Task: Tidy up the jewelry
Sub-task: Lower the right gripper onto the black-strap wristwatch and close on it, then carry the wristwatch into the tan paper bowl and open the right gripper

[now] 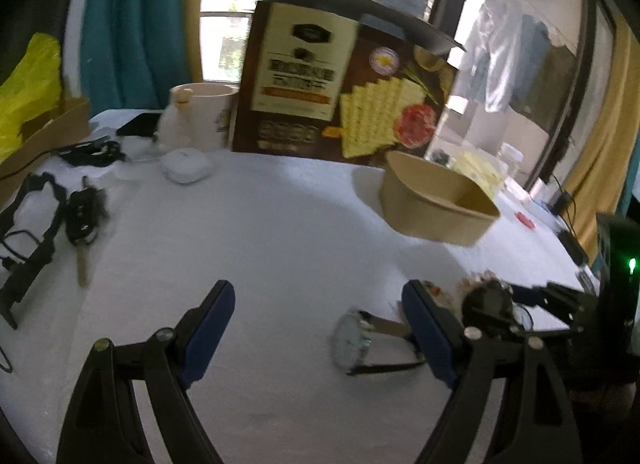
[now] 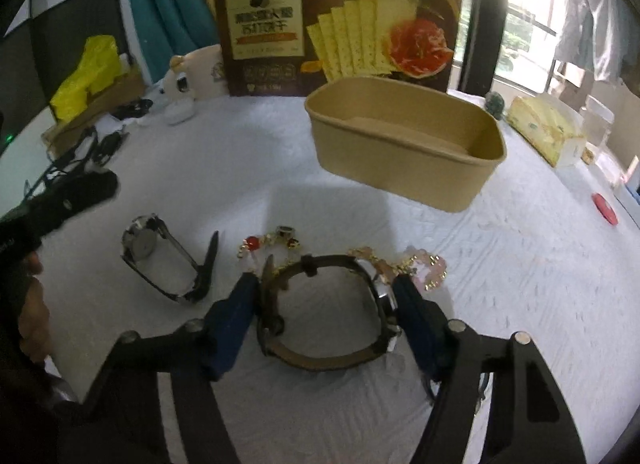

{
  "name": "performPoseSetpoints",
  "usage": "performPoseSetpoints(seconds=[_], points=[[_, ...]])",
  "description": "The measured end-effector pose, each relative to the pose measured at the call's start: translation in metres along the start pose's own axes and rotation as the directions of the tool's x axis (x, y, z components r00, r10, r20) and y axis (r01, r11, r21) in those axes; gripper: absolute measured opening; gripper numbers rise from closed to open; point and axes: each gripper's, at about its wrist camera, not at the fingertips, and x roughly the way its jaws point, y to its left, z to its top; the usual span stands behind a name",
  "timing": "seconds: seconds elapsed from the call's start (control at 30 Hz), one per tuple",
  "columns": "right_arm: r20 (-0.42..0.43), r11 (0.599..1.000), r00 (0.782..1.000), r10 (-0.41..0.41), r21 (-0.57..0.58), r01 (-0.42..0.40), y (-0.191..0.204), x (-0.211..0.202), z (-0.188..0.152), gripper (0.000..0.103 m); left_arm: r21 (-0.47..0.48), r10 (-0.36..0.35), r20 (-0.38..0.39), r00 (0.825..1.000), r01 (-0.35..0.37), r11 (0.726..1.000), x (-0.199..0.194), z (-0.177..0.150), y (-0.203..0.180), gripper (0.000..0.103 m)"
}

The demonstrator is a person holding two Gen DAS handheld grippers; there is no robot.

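Right wrist: gripper [image 2: 324, 300] astride watch [image 2: 328, 304]

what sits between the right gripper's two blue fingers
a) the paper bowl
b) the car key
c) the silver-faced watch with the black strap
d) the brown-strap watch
d: in the right wrist view the brown-strap watch lies between the blue fingers of the right gripper, while the silver-faced watch lies apart to its left on the white cloth.
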Motion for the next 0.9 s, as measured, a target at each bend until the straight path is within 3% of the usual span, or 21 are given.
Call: performPoseSetpoints(seconds=[0.27, 0.47, 0.6, 0.7, 0.9], points=[[0.064, 0.998, 0.996, 0.06, 0.004, -0.061, -0.013, -0.018, -0.002, 0.062, 0.09, -0.025, -0.079, 0.997, 0.032, 0.995, 0.016, -0.005, -0.04, 0.086], [0.111, 0.997, 0.992, 0.057, 0.048, -0.063, -0.041, -0.038, -0.007, 0.062, 0.186, 0.063, -0.159, 0.985, -0.033, 0.982, 0.038, -0.011, -0.065, 0.086], [0.132, 0.996, 0.99, 0.049, 0.07, -0.059, -0.058, -0.048, -0.012, 0.062, 0.186, 0.097, -0.209, 0.973, -0.057, 0.981, 0.048, -0.018, -0.064, 0.085], [0.144, 0.995, 0.989, 0.04, 0.081, -0.052, -0.067, -0.052, -0.015, 0.062, 0.203, 0.121, -0.227, 0.966, -0.075, 0.976, 0.052, -0.022, -0.064, 0.074], [0.16, 0.995, 0.987, 0.033, 0.091, -0.048, -0.076, -0.058, -0.018, 0.062, 0.221, 0.06, -0.201, 0.978, -0.014, 0.975, 0.044, -0.019, -0.073, 0.07]])
